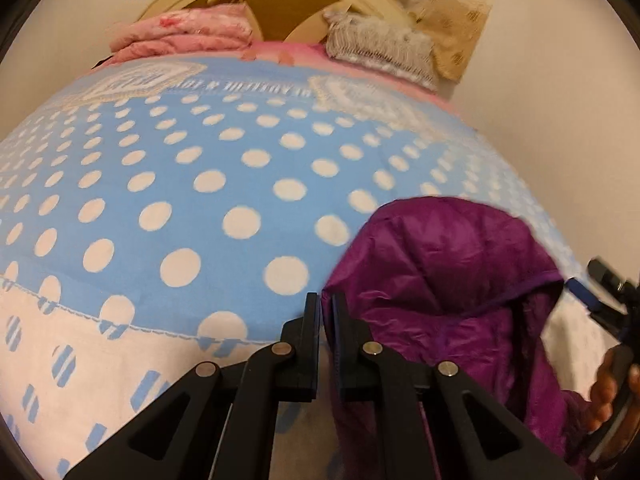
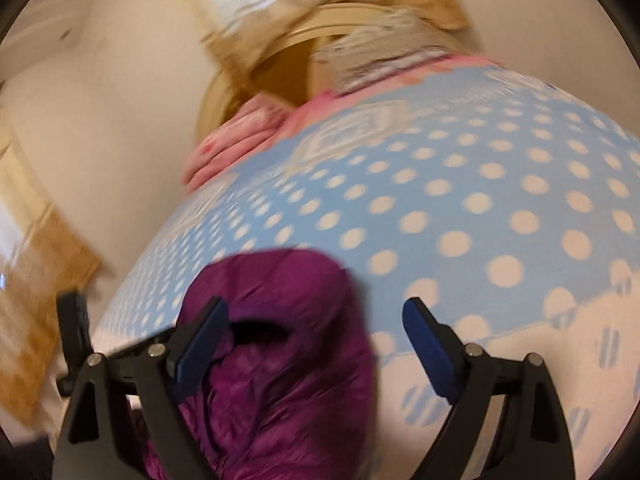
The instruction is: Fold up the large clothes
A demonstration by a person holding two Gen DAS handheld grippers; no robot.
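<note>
A purple quilted jacket [image 1: 448, 280] is bunched on a blue bedspread with white polka dots [image 1: 224, 168]. My left gripper [image 1: 326, 312] is shut on the jacket's left edge, which is pinched between the two fingers. The right gripper shows at the right edge of the left wrist view [image 1: 600, 284], beside the jacket. In the right wrist view my right gripper [image 2: 316, 328] is open, its blue pads wide apart, with the jacket [image 2: 272, 344] under and around the left finger [image 2: 200, 340]. The jacket's lower part is hidden behind the grippers.
Folded pink bedding [image 1: 184, 32] and a grey fuzzy blanket [image 1: 380, 44] lie at the bed's far end by a round beige headboard [image 1: 288, 4]. Beige patterned curtains [image 2: 44, 300] hang beside the bed. Cream walls surround it.
</note>
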